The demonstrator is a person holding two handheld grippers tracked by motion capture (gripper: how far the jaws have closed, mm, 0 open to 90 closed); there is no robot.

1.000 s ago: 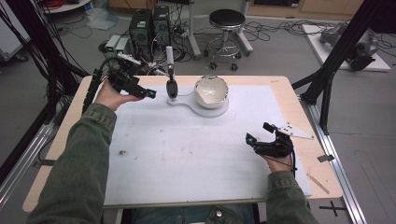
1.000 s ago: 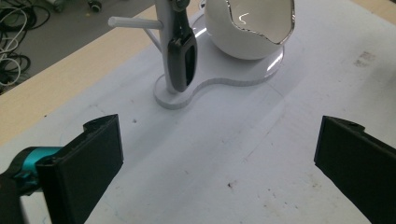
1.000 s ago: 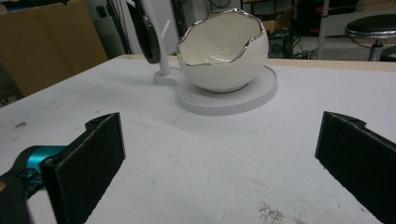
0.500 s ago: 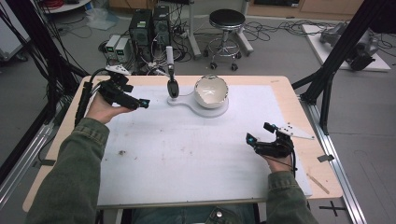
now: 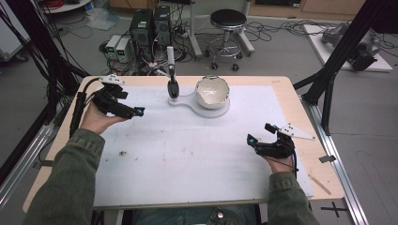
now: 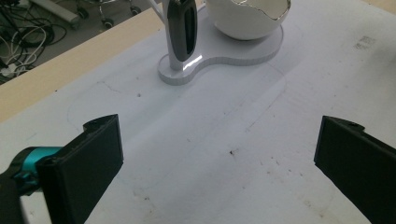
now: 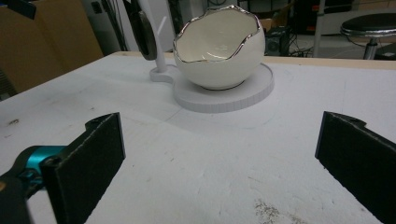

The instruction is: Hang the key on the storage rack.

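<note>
Two grippers stand released, jaws spread wide and empty: the left gripper point(image 5: 123, 107) near the table's left edge, the right gripper point(image 5: 268, 145) near its right edge. The white eggshell-shaped ceramic bowl with jagged silver rim point(image 5: 212, 92) sits on a white flat base point(image 5: 190, 101) at the far edge, beside a dark spoon-like tool hung on a white post point(image 5: 172, 87). Risk: a careless approach could knock the tool or tip the bowl.

Bowl and spoon on our stand

We see a white eggshell-shaped bowl point(image 5: 212, 91) upright on the stand point(image 5: 199, 107); a dark spoon point(image 5: 173, 86) hangs at the stand's left end.
</note>
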